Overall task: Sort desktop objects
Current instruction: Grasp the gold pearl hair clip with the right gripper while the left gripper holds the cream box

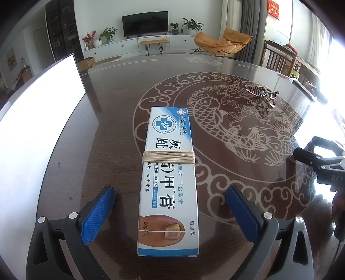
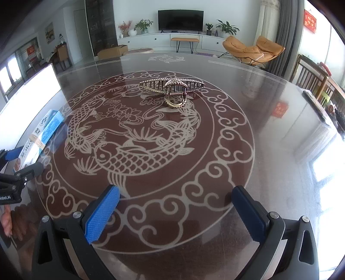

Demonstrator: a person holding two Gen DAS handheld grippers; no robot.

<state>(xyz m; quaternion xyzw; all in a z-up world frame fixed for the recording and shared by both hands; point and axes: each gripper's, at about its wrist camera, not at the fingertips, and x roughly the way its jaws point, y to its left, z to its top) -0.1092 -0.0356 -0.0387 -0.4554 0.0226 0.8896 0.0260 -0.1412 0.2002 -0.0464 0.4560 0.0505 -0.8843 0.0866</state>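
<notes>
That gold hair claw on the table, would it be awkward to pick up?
Probably. The hair claw is open metal teeth and a spring, so pads may slip between them. It looks light, and on the glossy table it would likely skid if nudged.

2 wrist views angled down, close over 1 shared table (image 1: 112, 120).

"NAIL CREAM" (also "20g") on box (image 1: 169, 178)

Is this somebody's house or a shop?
Most likely a home's living room: a television on a long white cabinet, an orange lounge chair, potted plants, and a big glass-topped table in front.
</notes>
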